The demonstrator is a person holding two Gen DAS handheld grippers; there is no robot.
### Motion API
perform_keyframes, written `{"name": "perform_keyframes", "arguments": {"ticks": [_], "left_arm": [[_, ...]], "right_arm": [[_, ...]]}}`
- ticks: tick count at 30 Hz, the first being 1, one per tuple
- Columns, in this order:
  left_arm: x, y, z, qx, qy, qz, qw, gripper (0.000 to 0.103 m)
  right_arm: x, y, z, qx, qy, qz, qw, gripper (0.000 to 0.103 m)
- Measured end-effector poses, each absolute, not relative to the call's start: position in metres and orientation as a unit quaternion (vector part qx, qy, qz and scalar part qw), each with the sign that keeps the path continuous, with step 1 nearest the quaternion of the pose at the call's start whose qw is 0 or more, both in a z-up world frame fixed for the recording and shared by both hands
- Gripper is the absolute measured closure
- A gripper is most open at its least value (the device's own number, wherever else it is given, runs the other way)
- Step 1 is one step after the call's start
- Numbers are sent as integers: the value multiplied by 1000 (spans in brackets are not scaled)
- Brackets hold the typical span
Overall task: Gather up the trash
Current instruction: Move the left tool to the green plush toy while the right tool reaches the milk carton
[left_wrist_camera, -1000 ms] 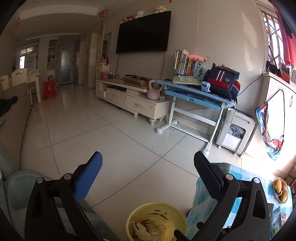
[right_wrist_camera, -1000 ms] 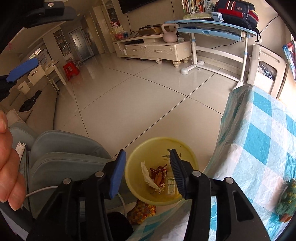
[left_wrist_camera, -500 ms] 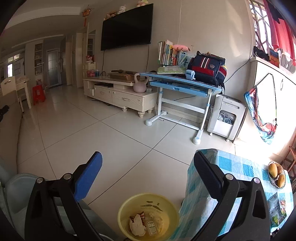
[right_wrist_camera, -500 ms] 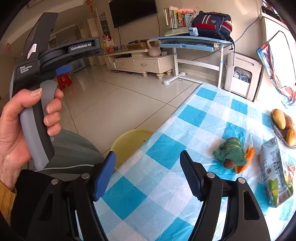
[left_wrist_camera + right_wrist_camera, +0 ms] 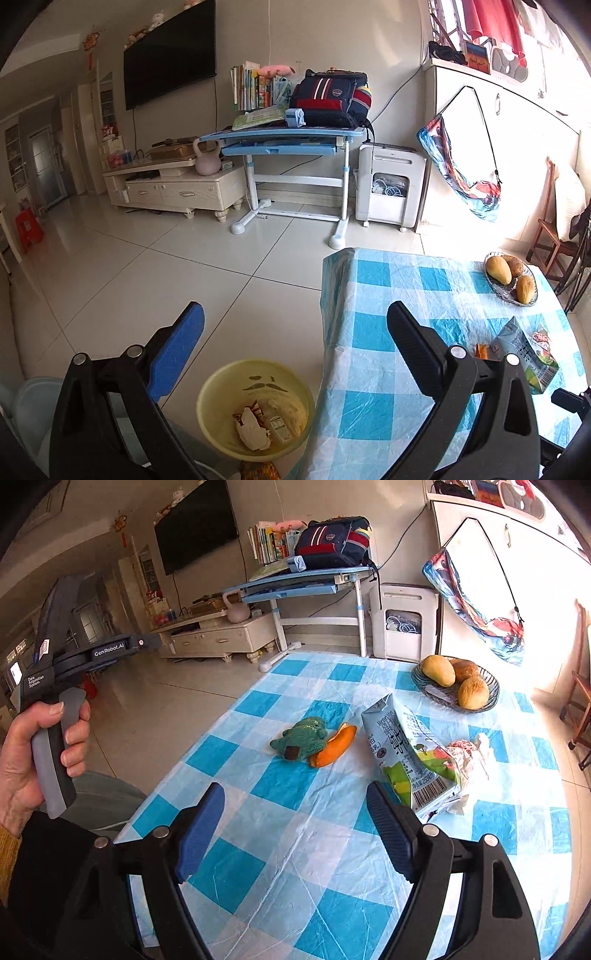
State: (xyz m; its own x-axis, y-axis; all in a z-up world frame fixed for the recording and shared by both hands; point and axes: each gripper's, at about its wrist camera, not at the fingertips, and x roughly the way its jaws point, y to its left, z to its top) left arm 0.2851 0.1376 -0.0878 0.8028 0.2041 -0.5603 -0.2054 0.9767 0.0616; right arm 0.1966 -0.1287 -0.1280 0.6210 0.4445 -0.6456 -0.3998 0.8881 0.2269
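Observation:
A yellow trash bin (image 5: 255,402) stands on the floor beside the table's left edge, with wrappers and a small carton inside. My left gripper (image 5: 295,332) is open and empty, above the bin. On the blue checked tablecloth (image 5: 295,849) lie a milk carton (image 5: 406,753), an orange peel (image 5: 334,746), a green knitted toy (image 5: 301,736) and crumpled wrappers (image 5: 469,755). My right gripper (image 5: 295,812) is open and empty over the near part of the table, short of the carton. The carton also shows in the left wrist view (image 5: 524,354).
A wire basket of mangoes (image 5: 456,681) sits at the table's far side. A grey-blue chair (image 5: 103,797) stands left of the table. A blue desk (image 5: 288,140), a white appliance (image 5: 391,184) and a TV cabinet (image 5: 177,188) line the far wall.
My right gripper has swung from above the bin to over the table, opening wider. The left gripper has turned right, bringing the table and carton into view.

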Motion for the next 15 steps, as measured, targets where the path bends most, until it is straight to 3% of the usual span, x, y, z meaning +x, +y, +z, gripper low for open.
{"name": "perform_keyframes", "arguments": {"ticks": [6, 15], "left_arm": [[304, 95, -104, 17, 331, 44, 942, 7], [330, 36, -144, 70, 388, -28, 919, 7]], "right_arm": [[195, -146, -116, 17, 341, 212, 916, 27], [222, -199, -130, 59, 365, 143, 918, 27]]}}
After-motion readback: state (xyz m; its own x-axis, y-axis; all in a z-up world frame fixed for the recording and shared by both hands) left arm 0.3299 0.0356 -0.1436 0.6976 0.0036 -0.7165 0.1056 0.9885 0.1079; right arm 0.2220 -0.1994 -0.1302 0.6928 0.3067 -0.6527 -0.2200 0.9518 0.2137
